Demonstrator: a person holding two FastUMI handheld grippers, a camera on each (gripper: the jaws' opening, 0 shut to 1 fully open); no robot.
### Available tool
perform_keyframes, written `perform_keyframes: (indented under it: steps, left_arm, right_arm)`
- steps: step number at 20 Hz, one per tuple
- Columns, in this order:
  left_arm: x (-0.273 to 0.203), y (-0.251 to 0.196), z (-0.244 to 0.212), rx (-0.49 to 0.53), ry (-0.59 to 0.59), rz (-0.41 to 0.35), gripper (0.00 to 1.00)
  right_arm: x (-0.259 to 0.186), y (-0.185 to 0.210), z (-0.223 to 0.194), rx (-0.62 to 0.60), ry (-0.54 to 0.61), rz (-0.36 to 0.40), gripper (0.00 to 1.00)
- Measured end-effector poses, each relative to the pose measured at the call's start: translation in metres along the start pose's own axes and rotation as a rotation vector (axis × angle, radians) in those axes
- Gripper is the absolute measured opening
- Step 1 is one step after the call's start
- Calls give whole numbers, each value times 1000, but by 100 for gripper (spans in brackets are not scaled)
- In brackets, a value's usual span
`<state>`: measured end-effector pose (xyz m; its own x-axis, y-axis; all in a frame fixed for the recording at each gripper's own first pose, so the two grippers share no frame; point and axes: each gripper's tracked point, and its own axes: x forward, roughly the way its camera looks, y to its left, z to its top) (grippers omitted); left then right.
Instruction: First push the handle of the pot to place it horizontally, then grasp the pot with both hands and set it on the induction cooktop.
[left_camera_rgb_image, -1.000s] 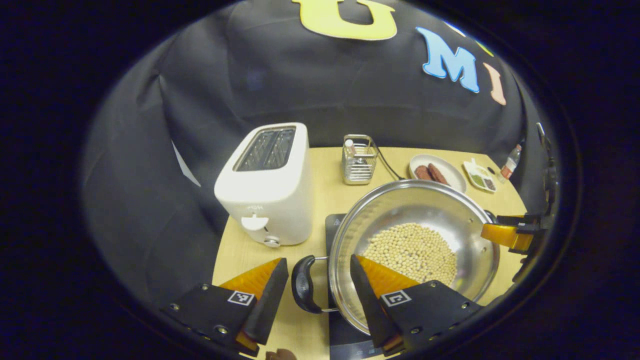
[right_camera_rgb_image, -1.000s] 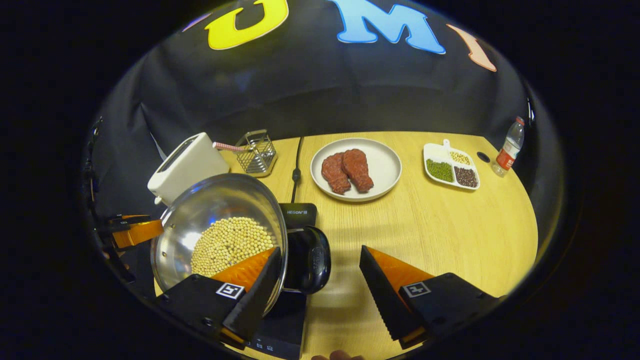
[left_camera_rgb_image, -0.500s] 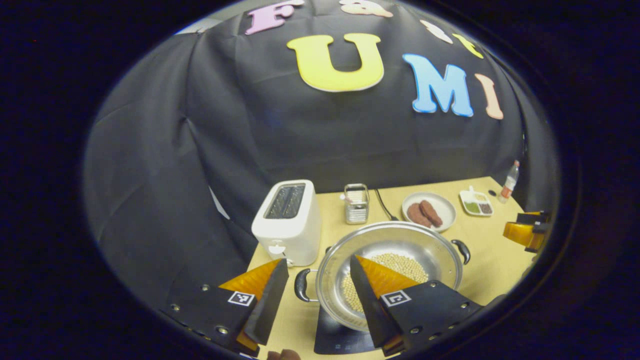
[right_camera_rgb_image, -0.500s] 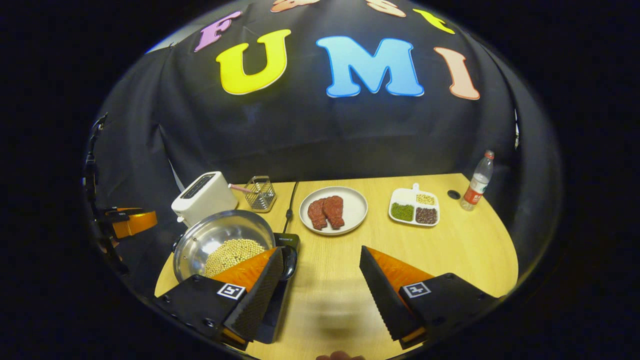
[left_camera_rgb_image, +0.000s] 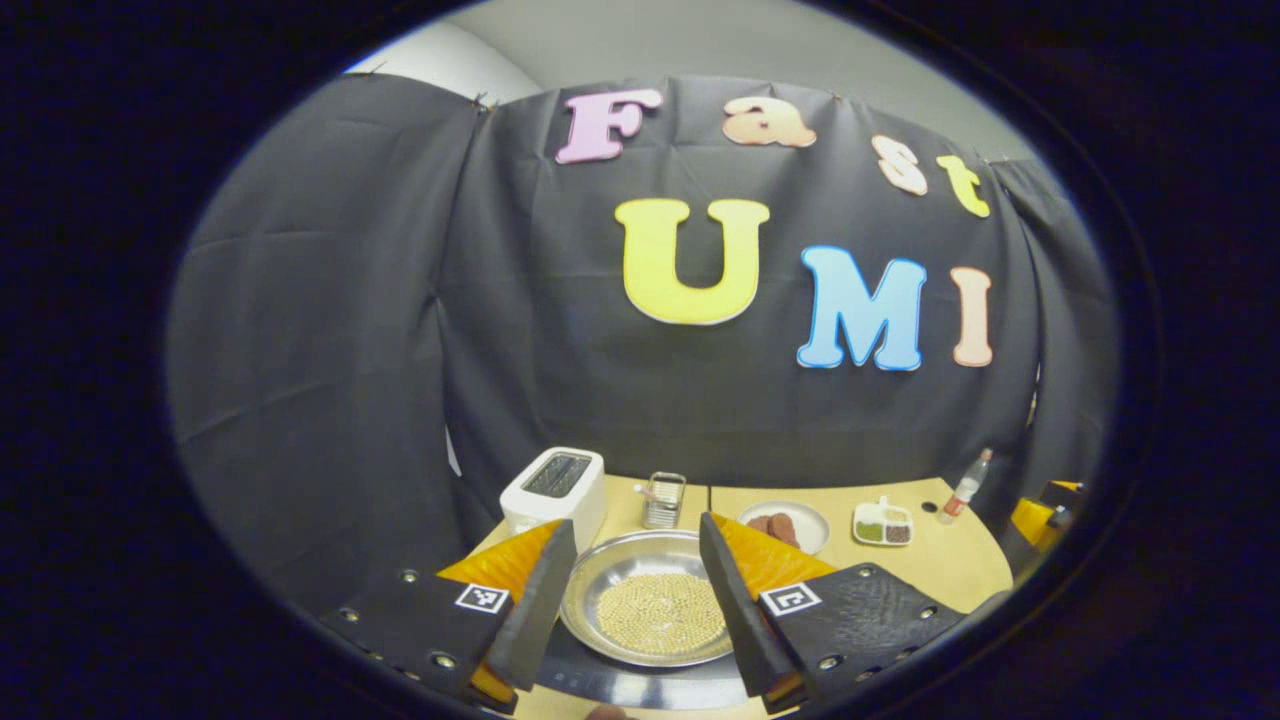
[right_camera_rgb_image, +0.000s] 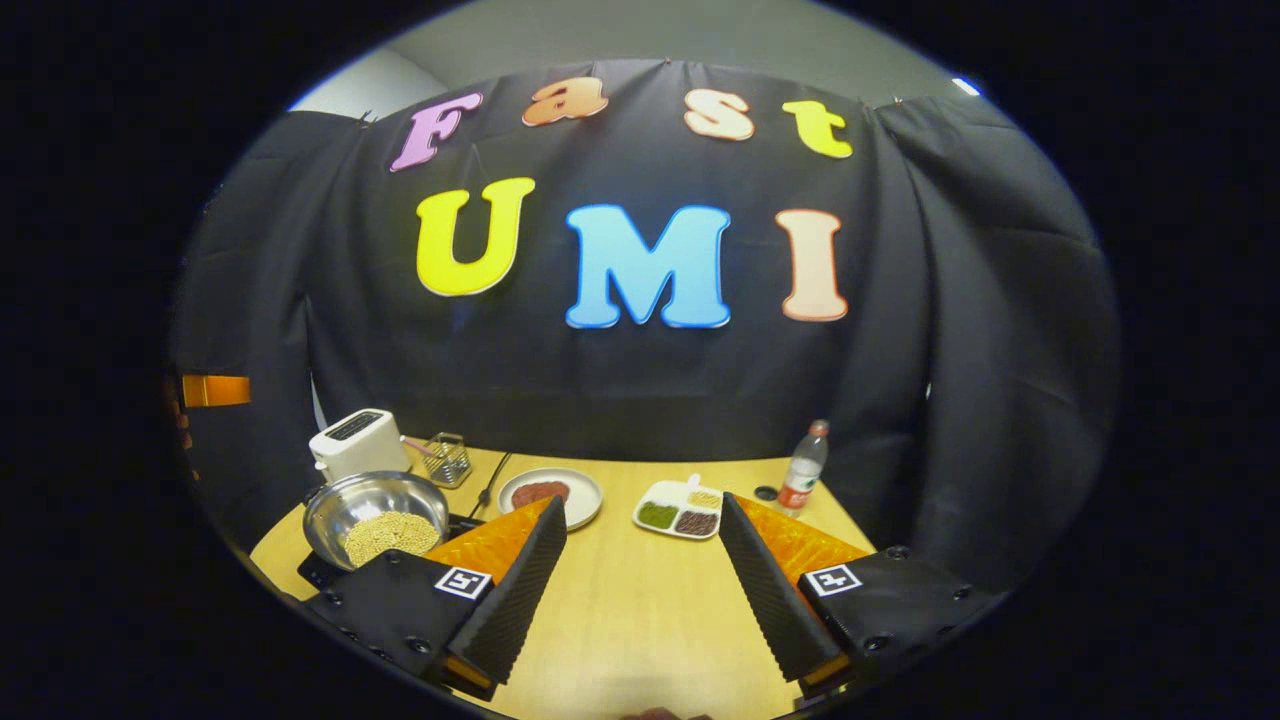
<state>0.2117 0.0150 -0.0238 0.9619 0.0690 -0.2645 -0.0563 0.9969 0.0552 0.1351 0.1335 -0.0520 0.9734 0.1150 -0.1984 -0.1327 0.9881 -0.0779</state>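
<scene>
The steel pot (left_camera_rgb_image: 645, 600) holds pale beans and rests on the black induction cooktop (left_camera_rgb_image: 650, 688). My left gripper (left_camera_rgb_image: 630, 590) hangs open well above and behind the pot, nothing between its fingers. In the right gripper view the pot (right_camera_rgb_image: 375, 510) sits at the table's left end on the cooktop (right_camera_rgb_image: 315, 572). My right gripper (right_camera_rgb_image: 640, 575) is open over bare table, far from the pot. The right gripper's orange finger (left_camera_rgb_image: 1040, 515) shows at the right edge of the left gripper view. The left gripper's orange finger (right_camera_rgb_image: 215, 390) shows at the left edge of the right gripper view.
On the wooden table (right_camera_rgb_image: 640, 620) stand a white toaster (right_camera_rgb_image: 355, 445), a wire holder (right_camera_rgb_image: 447, 458), a plate of meat (right_camera_rgb_image: 550, 492), a divided dish of beans (right_camera_rgb_image: 680, 510) and a plastic bottle (right_camera_rgb_image: 803, 470). A black cable (right_camera_rgb_image: 490, 482) runs behind the cooktop.
Both grippers have let go of the pot's handles and pulled up and back. The pot stays on the cooktop and looks much smaller now.
</scene>
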Motion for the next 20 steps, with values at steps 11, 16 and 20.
perform_keyframes:
  steps: [11,16,20]
  left_arm:
    - [-182,-169,23,-39,-214,-49,75]
    - [-203,-190,9,-21,-202,-75,72]
    - [-189,-173,18,-29,-215,-83,76]
  right_arm:
    - [-112,-196,-9,5,-100,-109,98]
    - [-125,-204,-23,26,-81,-116,98]
    - [-120,-174,-11,31,-117,-106,98]
